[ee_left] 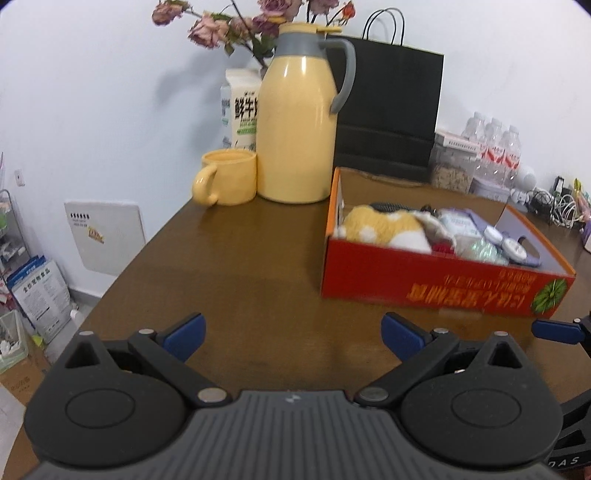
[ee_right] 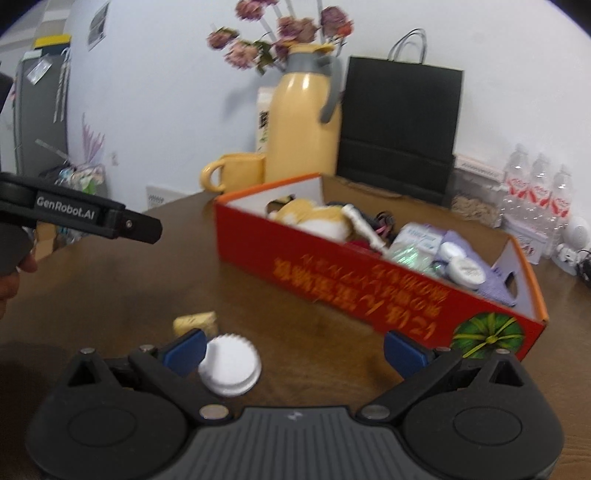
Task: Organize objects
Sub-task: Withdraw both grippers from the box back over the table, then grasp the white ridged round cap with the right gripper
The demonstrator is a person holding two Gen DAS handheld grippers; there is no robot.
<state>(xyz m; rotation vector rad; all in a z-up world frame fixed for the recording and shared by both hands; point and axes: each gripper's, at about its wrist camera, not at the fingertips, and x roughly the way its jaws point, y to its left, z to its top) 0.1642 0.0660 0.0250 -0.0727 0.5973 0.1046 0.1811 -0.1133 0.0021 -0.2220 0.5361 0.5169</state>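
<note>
- I see the brown wooden bench filling the middle of both views; everything I work with sits on it
- The black paper bag stands at the upper right of centre in the left wrist view, against the white wall, just behind the box
- The red cardboard box lies at right of centre in the left wrist view, open on top; inside it I make out a yellow and white plush toy at the left end, then packets and small round white lids toward the right end; they are too blurred to name
- The yellow thermos jug with its grey handle stands upright at upper centre, just left of the box; a milk carton and dried flowers stand behind it
- The yellow mug sits just beside the jug, on its left, handle turned toward me
- My left hand-held gripper hangs low at the bottom of its view, blue pads wide apart, nothing between them
- My right hand-held gripper is likewise spread wide at the bottom of its view, gripping nothing
- A white ribbed cap lies on the bench at lower left of centre in the right wrist view, just beside the left blue pad; whether it touches, I cannot tell
- A small pale yellow piece lies on the bench near the cap, just above it in the frame
</note>
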